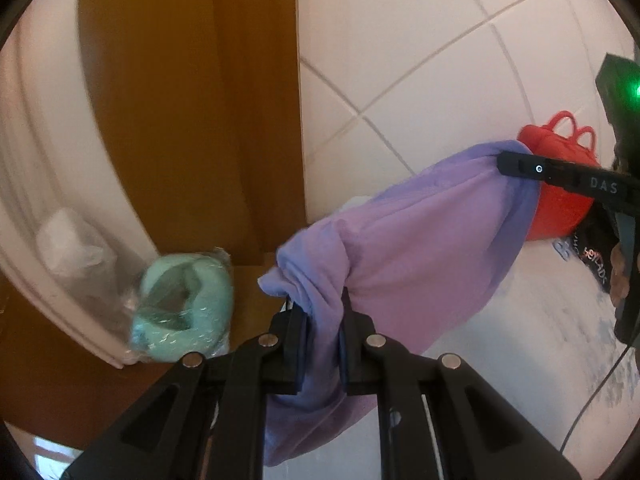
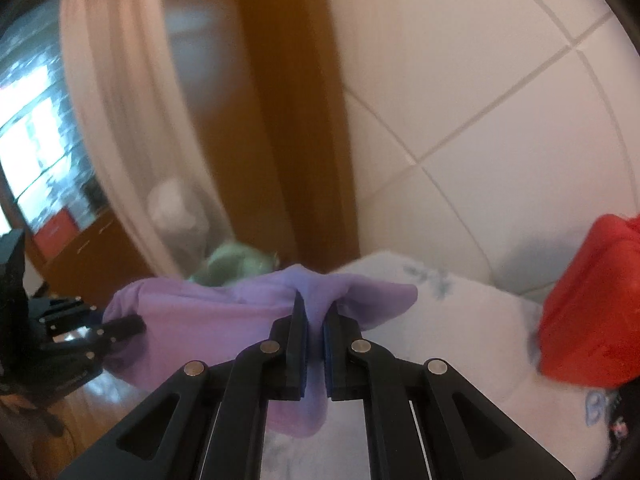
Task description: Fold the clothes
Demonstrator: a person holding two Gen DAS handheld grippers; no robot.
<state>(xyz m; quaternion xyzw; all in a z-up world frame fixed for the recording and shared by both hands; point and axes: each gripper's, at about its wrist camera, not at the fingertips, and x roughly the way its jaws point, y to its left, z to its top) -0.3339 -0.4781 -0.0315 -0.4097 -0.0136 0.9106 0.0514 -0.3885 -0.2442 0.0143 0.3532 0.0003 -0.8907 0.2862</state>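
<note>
Purple garment (image 1: 420, 248) held in the air, bunched and sagging between two grips, above a white floral-printed bed surface (image 1: 552, 340). No flat panel, no crease line, no stacked layer visible; fabric twisted into a rope-like span from one clamp to the other, with a loose tail hanging below the nearer clamp. Judged as an early stage: garment picked up and stretched out, folding proper not yet evident.

Left gripper (image 1: 322, 320) closed tight on a gathered end of the garment, cloth pinched between the pads and spilling out both above and below. Right gripper (image 2: 316, 320) likewise clamped on a bunched edge, cloth rising in a small peak past the fingertips. In the left wrist view, the right gripper's finger seen at the far end of the span, against the cloth.

Remaining, by judgement: spreading the garment flat on the bed, squaring its edges, then folding over at least once and setting it down. Exact shape of the garment (sleeves, collar) not discernible while crumpled.

Surroundings: red bag (image 1: 560, 184) with loop handles just behind the far end of the cloth, resting on the bed. Teal item in clear wrap (image 1: 184, 304) on a wooden ledge (image 1: 256, 280) beyond the left gripper, apart from the garment. Tiled wall (image 1: 440, 60) and wooden panel (image 1: 192, 100) behind. Right wrist view motion-blurred.
</note>
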